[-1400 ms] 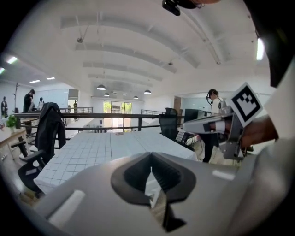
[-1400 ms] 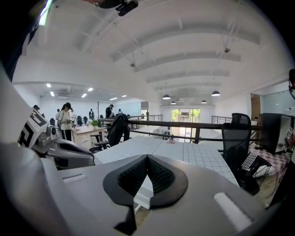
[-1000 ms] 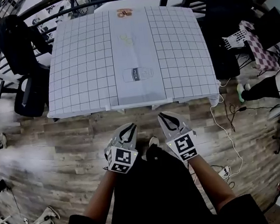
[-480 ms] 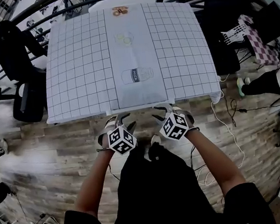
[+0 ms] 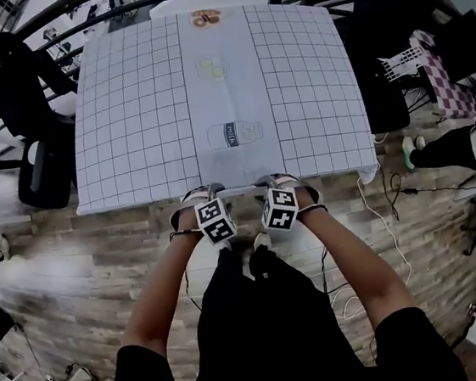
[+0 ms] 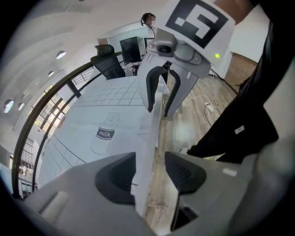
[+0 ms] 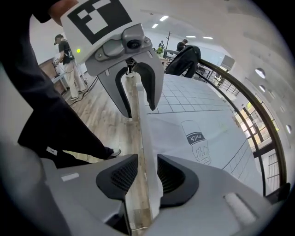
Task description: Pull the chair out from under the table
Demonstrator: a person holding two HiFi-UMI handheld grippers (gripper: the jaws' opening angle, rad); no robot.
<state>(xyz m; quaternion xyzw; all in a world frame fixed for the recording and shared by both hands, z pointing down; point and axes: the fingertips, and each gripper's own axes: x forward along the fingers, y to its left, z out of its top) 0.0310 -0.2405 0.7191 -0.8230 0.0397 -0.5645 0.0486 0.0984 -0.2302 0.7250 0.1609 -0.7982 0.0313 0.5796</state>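
Fig. My left gripper (image 6: 150,173) and right gripper (image 7: 143,173): grey shells, black ribbed pads, each bearing a white cube (image 5: 215,220) with black square markers. I wear black short sleeves (image 5: 144,377) and black trousers (image 5: 262,328).

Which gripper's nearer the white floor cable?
Right. The right gripper, jaws just closing on the chair back, sits toward the cable; the left gripper, jaws just opening, straddles it farther away.

Quick count, here we go: tongs, 2, i.e. left tongs (image 5: 194,197) & right tongs (image 5: 284,182). Tabletop (image 5: 135,112): 1. White chair (image 5: 238,191) at its near edge: 1. Drawings on the cloth, 3 total: 1 milk bottle (image 5: 235,134), 1 yellow-green sketch (image 5: 212,69), 1 orange sketch (image 5: 205,17). Black office chairs, 2: left office chair (image 5: 24,107), right office chair (image 5: 376,50).
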